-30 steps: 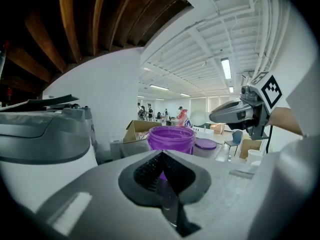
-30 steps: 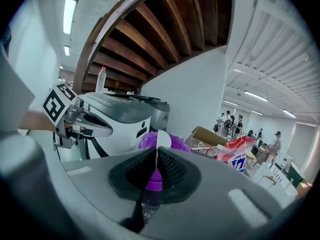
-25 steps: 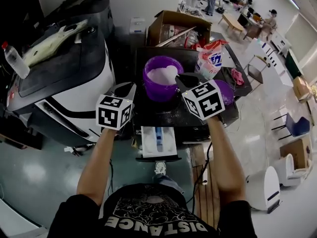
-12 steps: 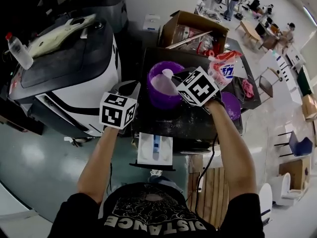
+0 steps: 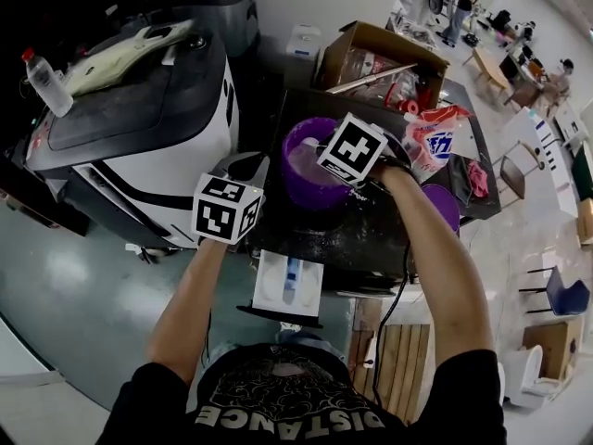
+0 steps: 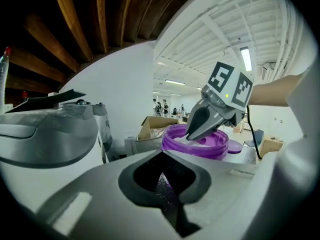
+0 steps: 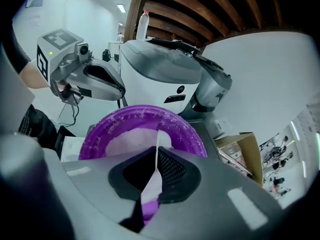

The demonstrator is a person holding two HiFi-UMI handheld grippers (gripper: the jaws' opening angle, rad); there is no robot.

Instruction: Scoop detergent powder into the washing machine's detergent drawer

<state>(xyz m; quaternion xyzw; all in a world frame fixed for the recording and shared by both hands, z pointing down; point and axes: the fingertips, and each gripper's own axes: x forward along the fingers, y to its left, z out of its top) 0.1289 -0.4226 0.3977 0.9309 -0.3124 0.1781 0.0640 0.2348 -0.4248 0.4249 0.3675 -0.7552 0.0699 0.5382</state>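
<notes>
A purple tub (image 5: 298, 182) of white powder stands on the black top of the washing machine (image 5: 357, 235). My right gripper (image 5: 326, 156) reaches into the tub from the right, shut on a white scoop (image 7: 157, 145) whose thin handle shows between its jaws above the powder (image 7: 127, 141). The left gripper view shows that same gripper's tip (image 6: 192, 134) down at the powder in the tub (image 6: 197, 143). My left gripper (image 5: 245, 168) hovers just left of the tub, jaws together with nothing between them. The white detergent drawer (image 5: 288, 284) stands pulled out below the tub.
A detergent bag (image 5: 434, 143) and a purple lid (image 5: 447, 204) sit right of the tub, a cardboard box (image 5: 380, 56) behind it. A white and black machine (image 5: 139, 146) with a plastic bottle (image 5: 44, 82) on top stands at the left.
My right gripper has swung left from beside the tub to over it and dipped the scoop toward the powder. The left gripper has stayed next to the tub.
</notes>
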